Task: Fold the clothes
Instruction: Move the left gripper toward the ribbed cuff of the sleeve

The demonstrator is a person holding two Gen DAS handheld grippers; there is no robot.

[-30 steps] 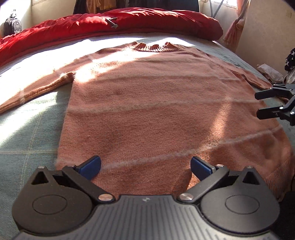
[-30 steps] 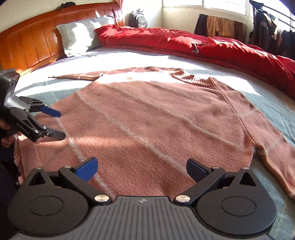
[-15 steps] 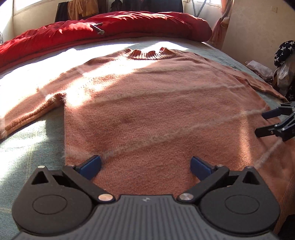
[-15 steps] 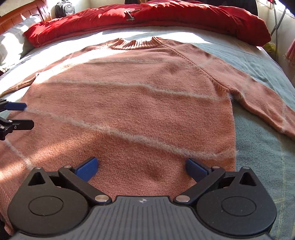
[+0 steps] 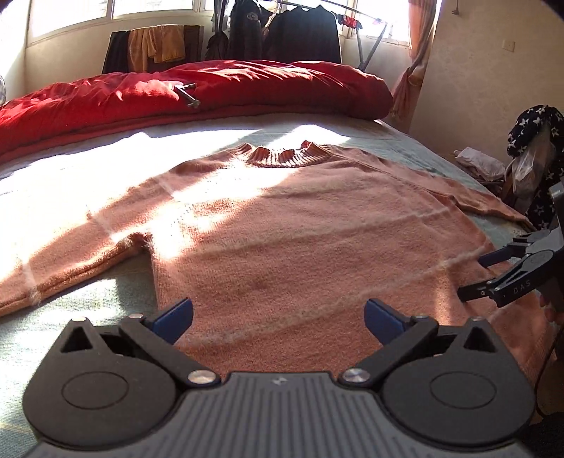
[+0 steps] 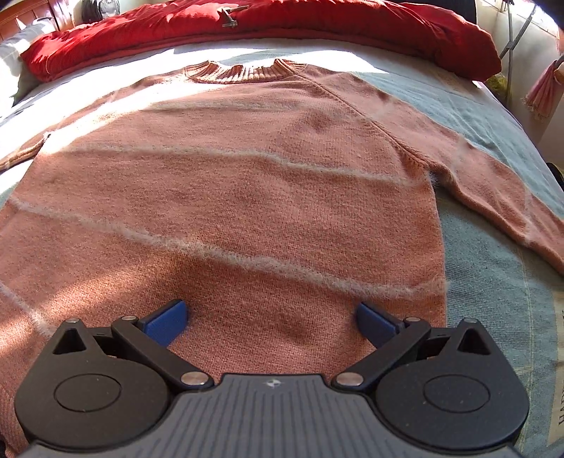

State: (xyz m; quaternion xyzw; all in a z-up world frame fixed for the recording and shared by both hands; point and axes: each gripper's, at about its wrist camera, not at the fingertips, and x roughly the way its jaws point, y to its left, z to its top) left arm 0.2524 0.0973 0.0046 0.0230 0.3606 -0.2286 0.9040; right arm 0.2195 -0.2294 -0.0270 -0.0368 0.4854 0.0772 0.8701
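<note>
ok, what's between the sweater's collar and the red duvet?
Only bare, sunlit pale bedsheet lies between the salmon knit sweater's ribbed collar and the rumpled red duvet; both wrist views show that strip with nothing on it.

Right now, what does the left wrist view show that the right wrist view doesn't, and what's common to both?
Only the left wrist view shows the right gripper, open over the sweater's hem side, the clothes rack by the window, and the star-patterned cloth.

Only the right wrist view shows the sweater's whole right sleeve and a pillow corner.

Both show the pink sweater lying flat and unfolded, its ribbed collar, the red duvet and open blue-tipped fingers.
</note>
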